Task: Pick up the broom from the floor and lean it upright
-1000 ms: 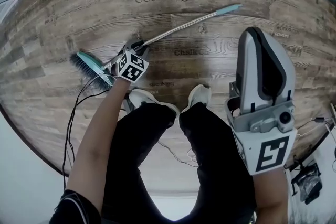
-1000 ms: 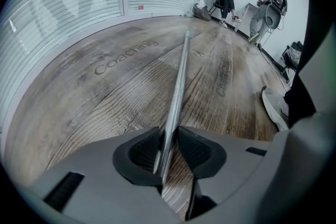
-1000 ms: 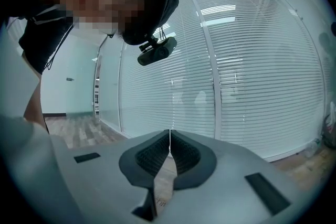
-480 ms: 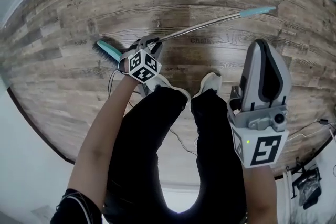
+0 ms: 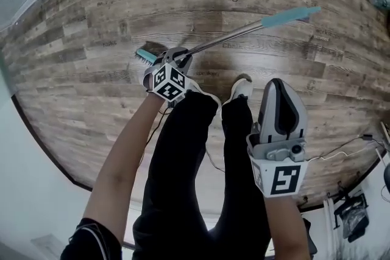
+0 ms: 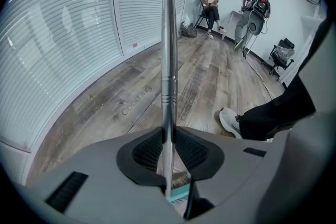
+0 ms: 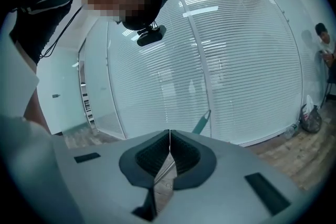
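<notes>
The broom is a silver pole (image 5: 225, 39) with a teal grip (image 5: 291, 16) at its far end and a teal head (image 5: 145, 55). My left gripper (image 5: 175, 60) is shut on the pole just above the head, and its jaws have just been closing on it. In the left gripper view the pole (image 6: 167, 60) runs straight up from between the pads of the left gripper (image 6: 168, 136), with the head (image 6: 179, 194) below. My right gripper (image 5: 281, 87) hangs apart at the lower right, shut and holding nothing. The right gripper (image 7: 169, 136) shows pressed pads and the teal grip (image 7: 202, 121) beyond.
Wood-plank floor (image 5: 73, 70) with printed words. My legs and white shoes (image 5: 241, 87) stand just under the broom. Cables (image 5: 341, 149) trail at the right. Glass walls with blinds (image 7: 236, 60) line the room. A seated person (image 6: 211, 2) and chairs are at the far end.
The left gripper has risen with the broom: its head has left the floor and swung in toward my feet. The right gripper has also lifted and drifted inward.
</notes>
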Motion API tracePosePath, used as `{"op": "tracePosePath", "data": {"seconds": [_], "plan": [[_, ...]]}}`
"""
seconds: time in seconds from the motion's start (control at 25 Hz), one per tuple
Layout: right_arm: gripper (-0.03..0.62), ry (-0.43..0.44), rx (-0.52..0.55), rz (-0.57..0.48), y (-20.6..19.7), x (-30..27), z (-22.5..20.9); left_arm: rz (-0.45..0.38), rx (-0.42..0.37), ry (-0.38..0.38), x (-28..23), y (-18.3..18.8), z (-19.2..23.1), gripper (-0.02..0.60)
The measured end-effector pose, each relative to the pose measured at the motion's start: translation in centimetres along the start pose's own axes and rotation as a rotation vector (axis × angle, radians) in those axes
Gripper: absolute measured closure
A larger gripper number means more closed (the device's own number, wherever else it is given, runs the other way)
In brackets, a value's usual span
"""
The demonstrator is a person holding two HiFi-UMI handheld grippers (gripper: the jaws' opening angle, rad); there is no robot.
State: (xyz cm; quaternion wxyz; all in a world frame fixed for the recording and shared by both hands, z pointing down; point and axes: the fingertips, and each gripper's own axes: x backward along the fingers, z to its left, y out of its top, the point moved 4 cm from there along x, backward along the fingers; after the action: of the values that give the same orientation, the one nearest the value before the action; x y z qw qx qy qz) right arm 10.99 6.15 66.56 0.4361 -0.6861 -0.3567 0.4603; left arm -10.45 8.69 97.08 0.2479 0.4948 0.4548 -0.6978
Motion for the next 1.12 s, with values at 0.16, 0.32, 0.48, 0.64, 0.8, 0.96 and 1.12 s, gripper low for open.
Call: {"op": "tracePosePath", "data": {"seconds": [0.16,0.32,0.48,0.64,0.8,0.96,1.12], "plan": [[0.574,0.028,0.025,-0.013,2.2,-0.2,-0.1,-0.006,0.018,0.022,2.0,1.9,-0.3,0.492],[0.574,0.033,0.048,-0.018,4.2,-0.4,-0.1,-0.002,0.084,0.047,4.0,3.7,0.2,0.492],[0.574,0.051,0.066,-0.023,6.5,0.1,0.4,-0.032,0.168,0.067,6.4,5.4,1.1,0.492],[0.574,0.067,0.068,-0.032,8.6,1.4,0.5,-0.063,0.222,0.072,8.4,7.7,0.9,0.492],[0.574,0.081,0.112,-0.065,10.5,2.3,0.5,-0.089,0.213,0.064,9.9,10.2,0.0,0.492],[0.574,0.138,0.233,-0.107,12.2,3.1,1.5,-0.111,0.199,0.046,10.7,12.1,-1.2,0.492],[0.572,0.245,0.204,-0.102,13.3,3.6,2.8,-0.130,0.137,0.064,12.6,15.6,-1.5,0.492]]}}
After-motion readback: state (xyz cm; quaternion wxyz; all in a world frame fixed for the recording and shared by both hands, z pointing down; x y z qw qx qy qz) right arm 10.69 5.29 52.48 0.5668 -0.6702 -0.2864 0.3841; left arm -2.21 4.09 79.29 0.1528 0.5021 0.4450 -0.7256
